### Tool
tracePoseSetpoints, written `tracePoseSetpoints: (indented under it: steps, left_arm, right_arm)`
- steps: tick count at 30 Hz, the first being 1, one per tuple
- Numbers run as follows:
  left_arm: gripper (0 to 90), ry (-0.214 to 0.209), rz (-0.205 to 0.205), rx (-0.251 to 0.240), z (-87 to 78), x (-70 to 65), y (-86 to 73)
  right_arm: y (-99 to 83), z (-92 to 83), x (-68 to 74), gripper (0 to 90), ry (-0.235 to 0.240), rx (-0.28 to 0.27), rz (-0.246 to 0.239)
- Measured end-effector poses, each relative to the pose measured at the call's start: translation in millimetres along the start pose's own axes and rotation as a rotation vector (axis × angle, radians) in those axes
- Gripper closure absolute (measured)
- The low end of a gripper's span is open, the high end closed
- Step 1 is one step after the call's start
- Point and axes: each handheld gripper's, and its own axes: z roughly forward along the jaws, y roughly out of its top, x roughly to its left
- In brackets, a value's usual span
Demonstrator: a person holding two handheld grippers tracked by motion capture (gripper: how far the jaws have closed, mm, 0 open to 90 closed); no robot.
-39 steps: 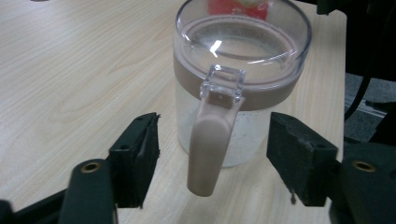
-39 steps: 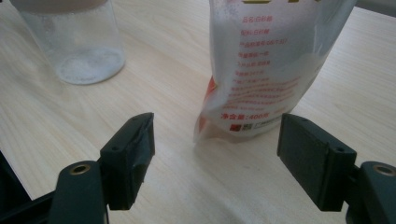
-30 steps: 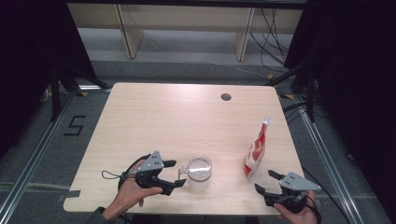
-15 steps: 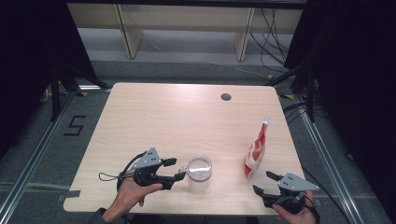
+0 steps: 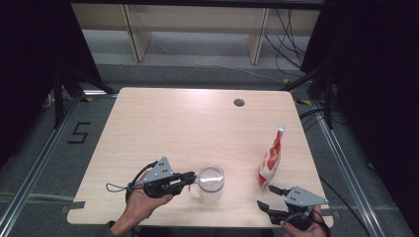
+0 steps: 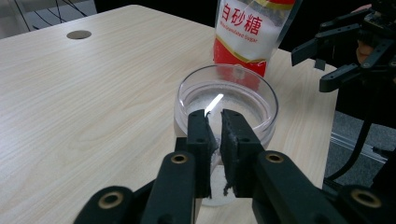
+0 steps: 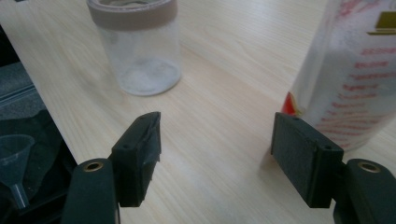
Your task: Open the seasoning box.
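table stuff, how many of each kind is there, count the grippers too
glass jar: 1
sugar pouch: 1, red and white, standing upright
handheld grippers: 2, the left gripper shut on the jar's rim, the right gripper open near the pouch
total: 4

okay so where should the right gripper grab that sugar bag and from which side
Probably the bag's mid-body, just above its red base, coming in from the person's side. It stands upright and is thin edge-on, so the right gripper's open jaws should span its flat faces. The top looks narrow and floppy, and a high grip may tip it.
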Motion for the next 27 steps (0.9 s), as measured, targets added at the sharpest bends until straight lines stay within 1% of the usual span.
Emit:
tracePoseSetpoints:
  steps: [1,2,3,5,6,8,9,10,11,12,13,14,15,16,17,18,19,21,22,23,24,25,26,27]
  left_arm:
    - [83.8,-0.007,0.004,-0.004,1.2,1.1,-0.1]
    - [84.4,0.007,0.000,0.000,1.0,0.8,0.0]
    - [85.1,0.009,0.000,-0.004,1.3,1.5,0.3]
    - [86.0,0.012,0.001,-0.008,1.5,2.5,0.5]
    - [86.5,0.012,0.002,-0.004,1.2,3.0,0.7]
    - [86.8,0.008,-0.001,-0.004,1.1,3.2,0.6]
    - [86.8,0.009,-0.001,-0.003,1.2,3.1,0.4]
    - [86.8,0.007,0.005,-0.001,1.3,3.3,0.3]
    - [86.8,0.005,0.004,-0.001,1.6,3.2,0.2]
    - [86.8,-0.003,0.005,-0.003,2.4,3.4,-0.1]
    - [86.8,-0.002,-0.009,-0.004,3.0,2.5,-0.5]
    - [86.8,0.004,0.000,0.002,2.7,2.6,-0.4]
    - [86.8,0.000,0.003,0.005,2.8,2.8,-0.6]
    - [86.8,-0.001,0.009,0.010,2.9,3.2,-0.7]
    - [86.9,-0.001,0.012,0.011,2.8,3.5,-0.9]
    - [86.9,-0.001,0.007,0.010,2.9,3.4,-1.1]
    - [86.9,0.000,0.002,0.009,3.1,3.2,-1.2]
    - [87.0,0.002,-0.010,0.007,3.2,2.7,-1.7]
    - [87.1,0.001,-0.012,0.005,3.2,2.8,-1.9]
    - [87.1,0.001,-0.014,0.004,3.2,2.8,-2.2]
    - [87.2,0.002,-0.013,0.004,3.0,2.8,-2.4]
    - [87.1,0.003,-0.011,0.003,2.9,2.8,-2.6]
    - [87.1,0.003,-0.006,0.003,2.8,3.2,-2.6]
    - [87.1,0.000,0.003,0.004,2.6,3.9,-2.5]
  right_arm:
    - [0.6,0.0,2.0,35.2,0.006,0.007,0.008]
    - [1.0,1.6,2.6,35.3,0.012,0.002,-0.003]
    - [1.2,1.7,4.0,35.6,0.012,0.014,0.008]
    - [2.5,3.3,3.9,36.3,0.009,0.001,-0.015]
    - [2.8,4.0,5.5,37.3,0.011,-0.005,0.007]
    - [4.6,5.9,7.6,38.0,0.015,-0.014,0.008]
    - [5.4,7.6,8.5,38.1,0.022,-0.019,0.005]
    - [6.9,9.3,7.8,38.2,0.022,-0.021,-0.027]
    - [7.7,11.2,9.3,38.7,0.035,-0.021,-0.023]
    - [8.7,12.7,10.7,39.8,0.032,-0.023,-0.026]
    - [9.6,13.9,12.2,41.0,0.037,-0.020,-0.018]
    - [10.7,15.3,13.5,41.5,0.035,-0.020,-0.022]
    - [12.1,16.9,14.4,42.1,0.042,-0.026,-0.031]
    - [13.4,18.2,15.4,44.0,0.049,-0.023,-0.033]
    - [14.4,19.2,17.3,45.2,0.051,-0.019,-0.011]
    - [15.9,21.9,16.3,45.5,0.053,-0.038,-0.038]
    - [17.3,23.1,17.8,47.2,0.054,-0.036,-0.032]
    - [19.9,27.5,19.3,49.4,0.058,-0.036,-0.048]
    - [21.1,29.2,21.2,51.1,0.064,-0.029,-0.035]
    - [22.8,31.7,22.4,53.4,0.065,-0.035,-0.047]
    - [24.6,34.1,22.9,54.7,0.067,-0.040,-0.066]
    - [26.1,35.2,25.9,57.0,0.064,-0.031,-0.050]
    - [28.1,37.6,24.7,59.8,0.069,-0.044,-0.081]
    - [29.5,38.5,27.5,61.6,0.066,-0.043,-0.065]
